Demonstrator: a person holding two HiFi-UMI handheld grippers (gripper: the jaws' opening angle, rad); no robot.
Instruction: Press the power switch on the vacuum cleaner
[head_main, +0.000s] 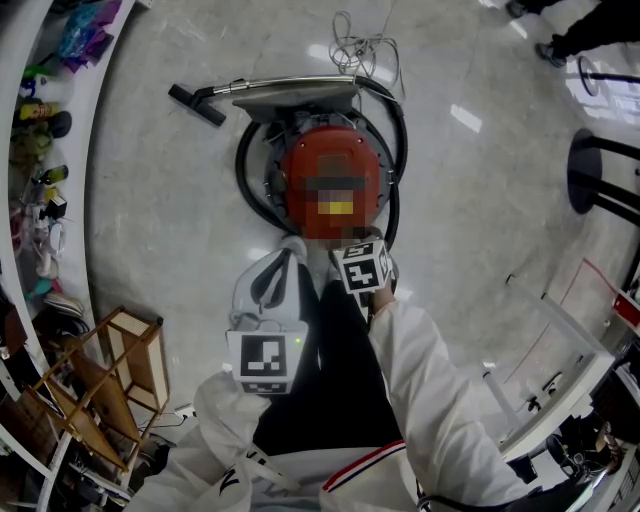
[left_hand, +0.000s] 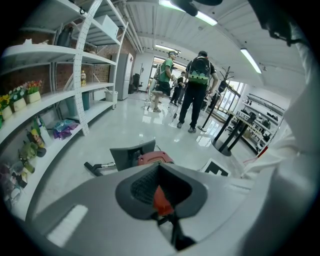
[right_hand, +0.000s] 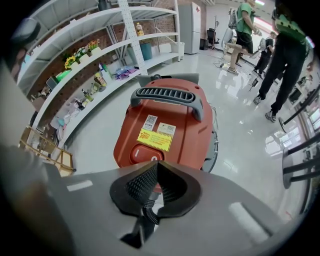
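Red vacuum cleaner (head_main: 322, 155) standing on the pale floor (head_main: 170, 210). The right claw (right_hand: 157, 166), jaws closed and empty, points at the oval power switch (right_hand: 141, 154) beside the yellow label (right_hand: 155, 140); contact unclear. The left claw (left_hand: 159, 169), likewise closed, is held farther back.

My right gripper (head_main: 354, 252) is at the near edge of the round red vacuum cleaner (head_main: 330, 160); my left gripper (head_main: 284, 256) is just beside it.
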